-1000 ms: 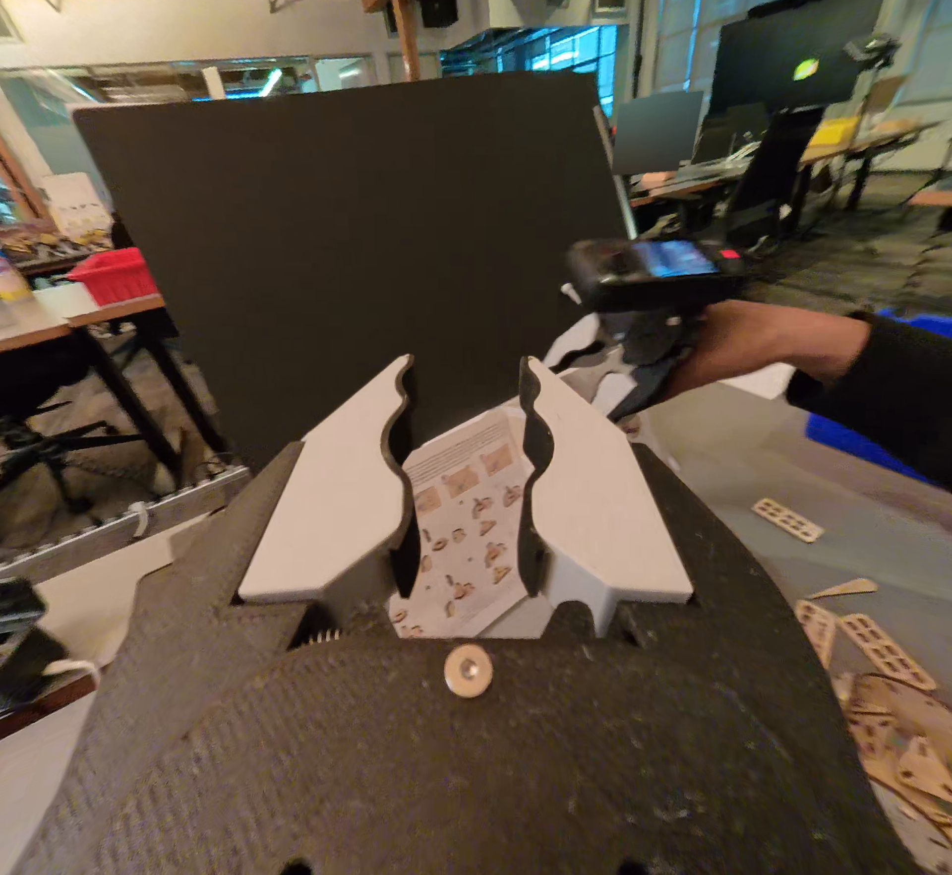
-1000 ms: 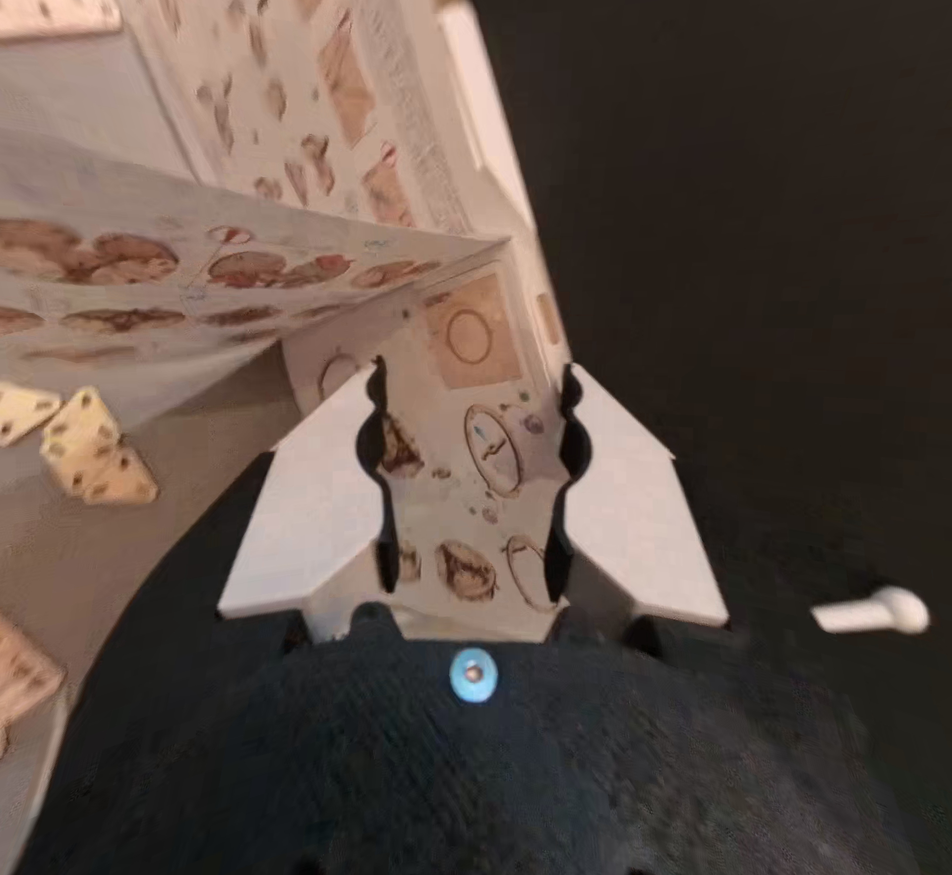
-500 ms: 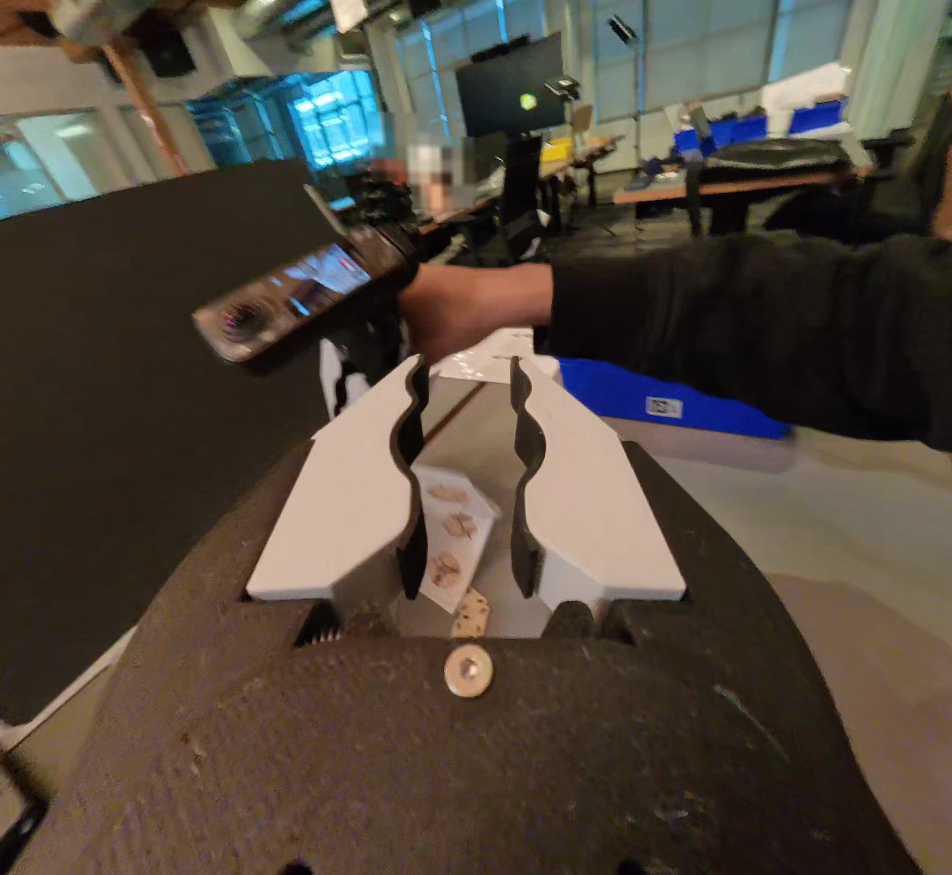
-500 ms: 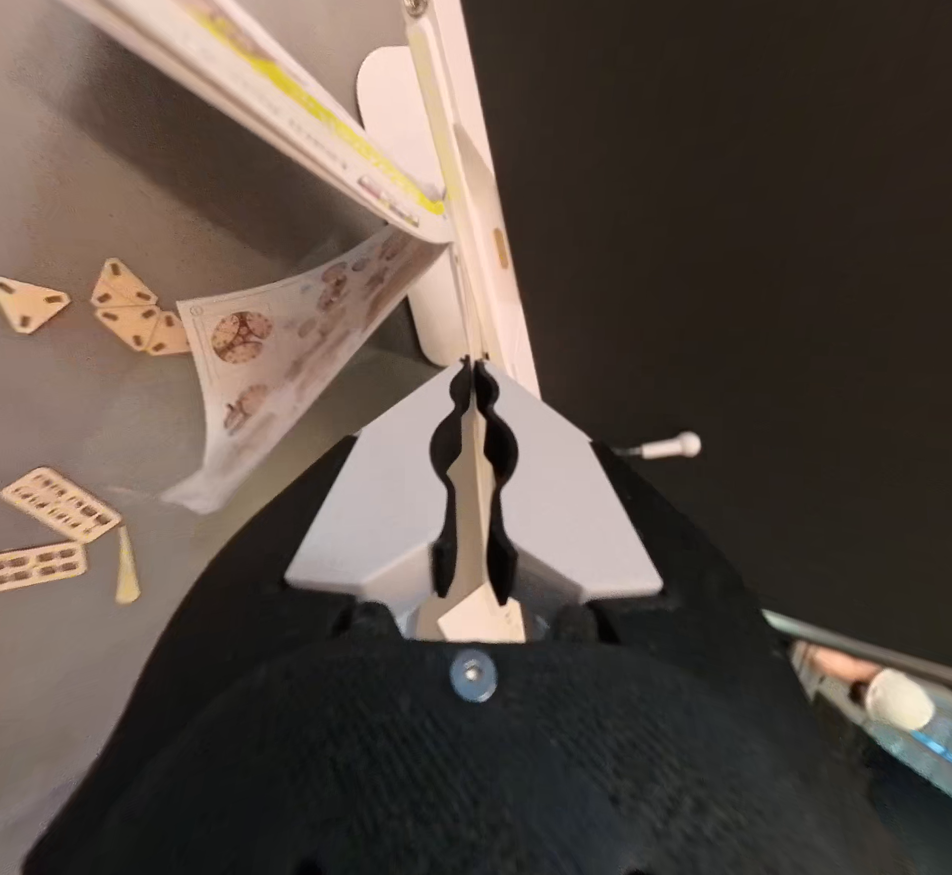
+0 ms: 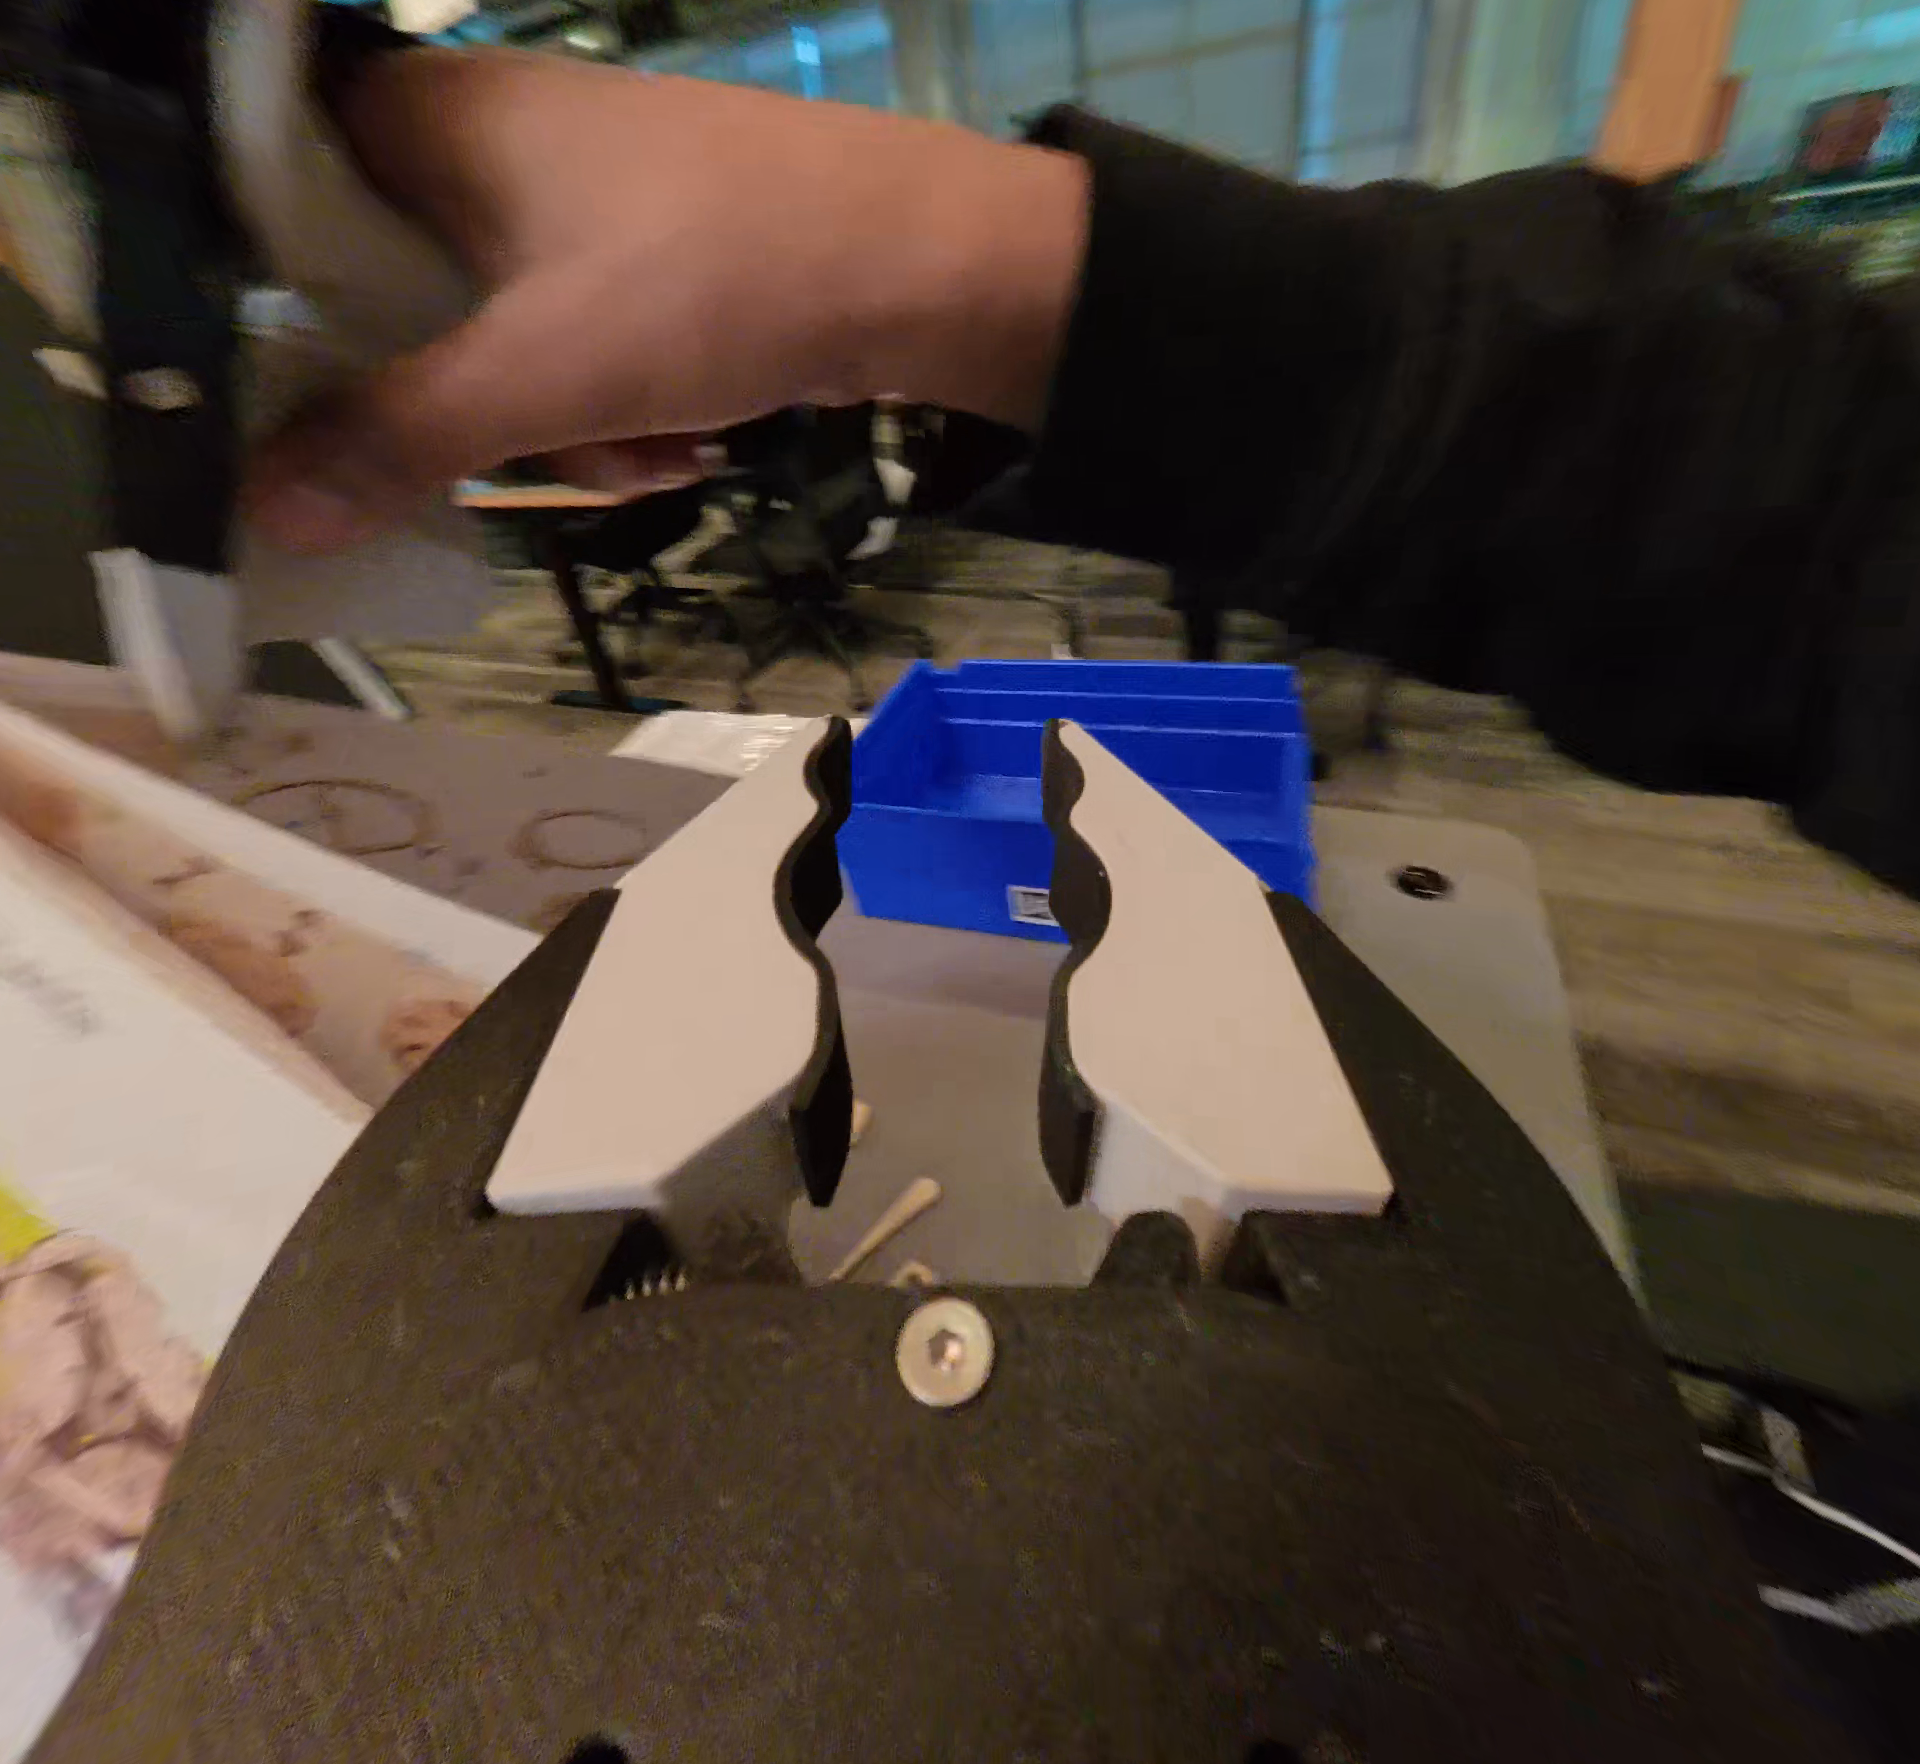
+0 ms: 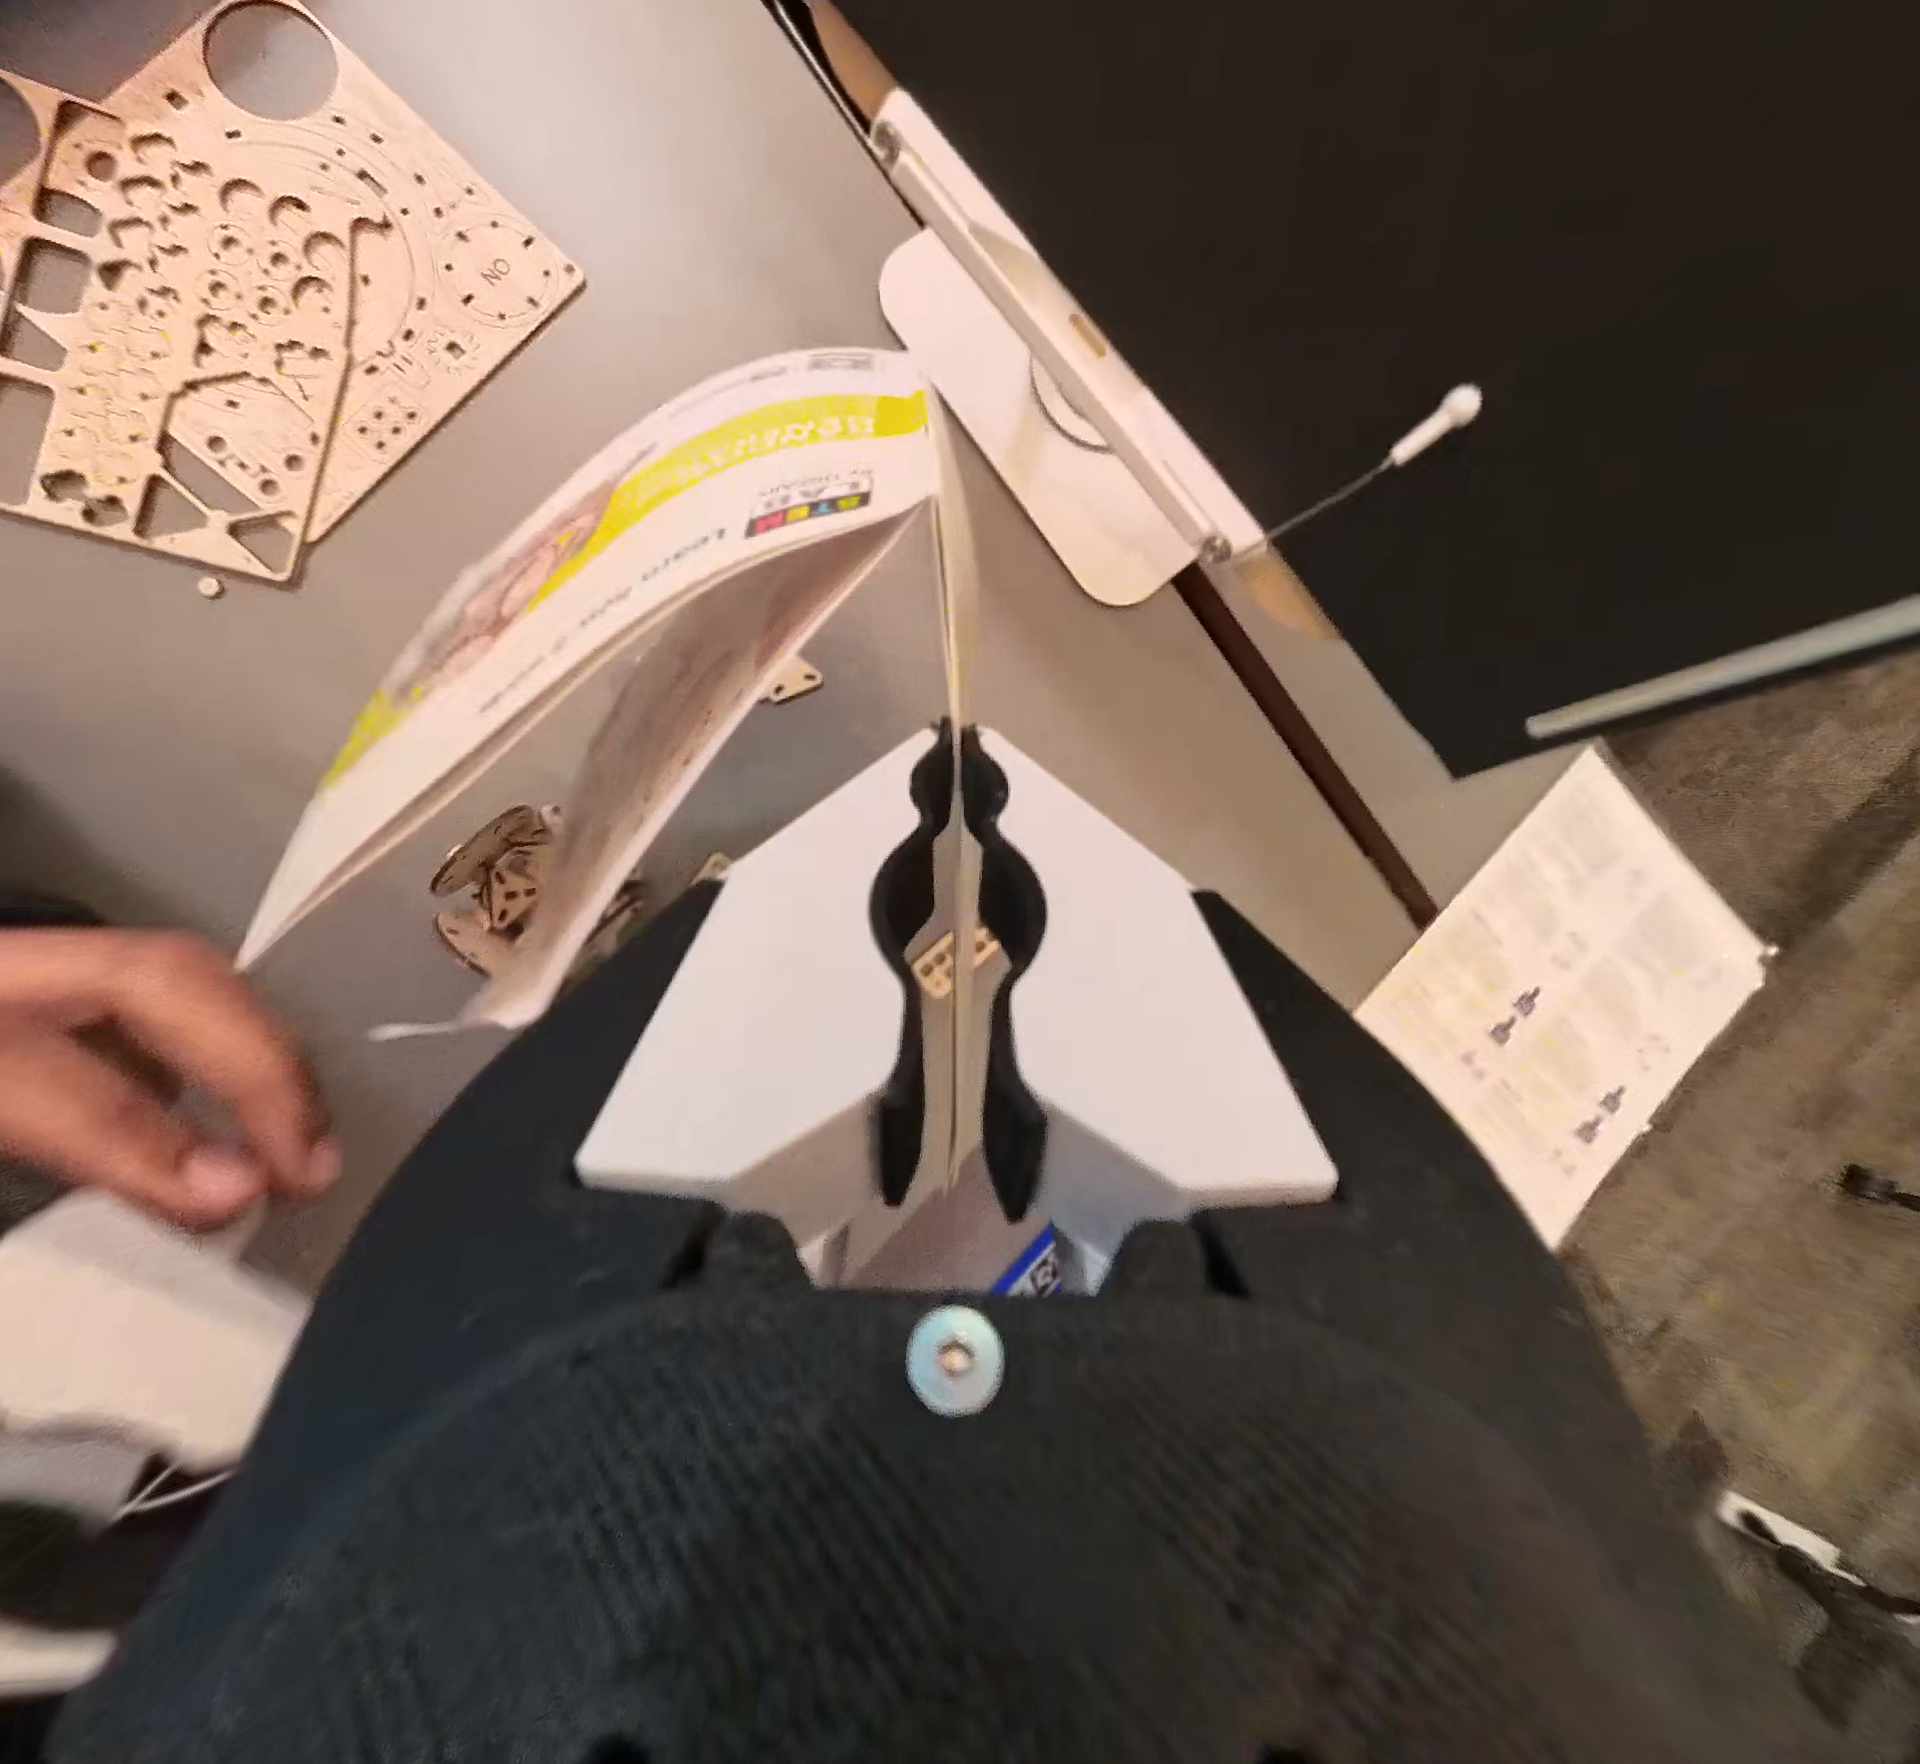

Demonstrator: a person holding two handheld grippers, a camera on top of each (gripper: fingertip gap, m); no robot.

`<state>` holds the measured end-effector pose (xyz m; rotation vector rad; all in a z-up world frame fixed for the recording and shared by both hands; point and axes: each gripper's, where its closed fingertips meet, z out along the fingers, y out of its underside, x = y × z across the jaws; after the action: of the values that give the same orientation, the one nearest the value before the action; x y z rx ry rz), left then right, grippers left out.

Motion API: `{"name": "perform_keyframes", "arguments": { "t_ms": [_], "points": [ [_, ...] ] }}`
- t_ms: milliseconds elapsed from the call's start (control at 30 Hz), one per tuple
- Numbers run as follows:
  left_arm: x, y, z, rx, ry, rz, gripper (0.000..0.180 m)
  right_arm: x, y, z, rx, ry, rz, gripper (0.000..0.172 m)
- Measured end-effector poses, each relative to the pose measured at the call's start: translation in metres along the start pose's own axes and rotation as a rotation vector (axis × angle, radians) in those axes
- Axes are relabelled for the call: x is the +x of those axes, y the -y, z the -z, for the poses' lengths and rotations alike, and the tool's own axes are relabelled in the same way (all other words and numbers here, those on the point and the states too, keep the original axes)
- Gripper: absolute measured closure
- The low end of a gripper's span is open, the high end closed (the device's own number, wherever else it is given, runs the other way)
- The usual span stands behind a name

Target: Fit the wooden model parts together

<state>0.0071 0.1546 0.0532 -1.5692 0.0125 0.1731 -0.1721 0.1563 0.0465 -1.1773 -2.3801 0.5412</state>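
A large workshop with tall windows and office chairs is stretching behind a grey table [image 6: 499, 31], which is carrying the loose things. The right gripper [image 6: 954, 738] is pinching one edge of a printed booklet [image 6: 582, 592] between its fingers, which are pressed together on the thin sheets; the booklet is hanging open in an arch above the table, one half standing edge-on in the fingers and the other half curving down to the left. It is showing a white cover with a yellow-green band and pale brown drawings inside. Beneath it, small wooden parts [image 6: 494, 883] are lying on the table, and a laser-cut wooden sheet [image 6: 239, 280] is lying farther off, well apart from the fingers. A bare hand [image 6: 156, 1070] is hovering near the booklet's lower edge. The left gripper [image 5: 940, 738] is standing partly open with nothing between its fingers, pointing toward a blue bin [image 5: 1143, 779] at the table's far side.
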Motion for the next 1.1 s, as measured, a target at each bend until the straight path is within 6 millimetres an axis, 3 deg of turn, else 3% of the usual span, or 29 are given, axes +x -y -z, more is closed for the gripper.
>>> {"name": "perform_keyframes", "arguments": {
  "t_ms": [67, 167, 400, 500, 567, 633, 733, 800, 867, 933, 1033, 1100],
  "points": [
    [-0.02, -0.009, -0.004, -0.025, 0.145, -0.081, 0.147, -0.001, -0.015, 0.008, 0.008, 0.009, -0.027, 0.172],
    [-0.059, -0.01, 0.008, -0.077, 0.4, -0.281, 0.15, -0.006, -0.032, 0.021, 0.032, 0.042, -0.069, 0.172],
    [-0.129, -0.005, 0.045, -0.162, 0.735, -0.453, 0.161, -0.054, -0.045, 0.041, 0.12, 0.264, -0.124, 0.172],
    [-0.121, 0.018, 0.056, -0.031, 0.727, -0.402, 0.166, -0.06, -0.045, 0.041, 0.137, 0.291, -0.136, 0.172],
    [-0.091, 0.045, 0.062, 0.095, 0.673, -0.409, 0.166, -0.059, -0.045, 0.039, 0.146, 0.318, -0.162, 0.172],
    [-0.059, 0.059, 0.061, 0.153, 0.636, -0.473, 0.177, -0.055, -0.044, 0.036, 0.153, 0.333, -0.186, 0.172],
    [-0.012, 0.05, 0.038, 0.133, 0.544, -0.637, 0.18, -0.048, -0.042, 0.037, 0.165, 0.326, -0.202, 0.172],
    [0.001, 0.016, 0.012, -0.023, 0.473, -0.665, 0.18, -0.047, -0.04, 0.04, 0.172, 0.317, -0.2, 0.172],
    [-0.003, -0.02, -0.007, -0.165, 0.424, -0.647, 0.18, -0.048, -0.038, 0.045, 0.177, 0.305, -0.19, 0.172],
    [-0.028, -0.041, -0.012, -0.267, 0.483, -0.642, 0.18, -0.049, -0.037, 0.05, 0.179, 0.282, -0.177, 0.172],
    [-0.084, -0.037, 0.009, -0.335, 0.741, -0.749, 0.18, -0.047, -0.04, 0.058, 0.19, 0.26, -0.174, 0.172],
    [-0.107, -0.029, 0.024, -0.339, 0.837, -0.744, 0.18, -0.044, -0.042, 0.063, 0.205, 0.256, -0.184, 0.172]
  ]
}}
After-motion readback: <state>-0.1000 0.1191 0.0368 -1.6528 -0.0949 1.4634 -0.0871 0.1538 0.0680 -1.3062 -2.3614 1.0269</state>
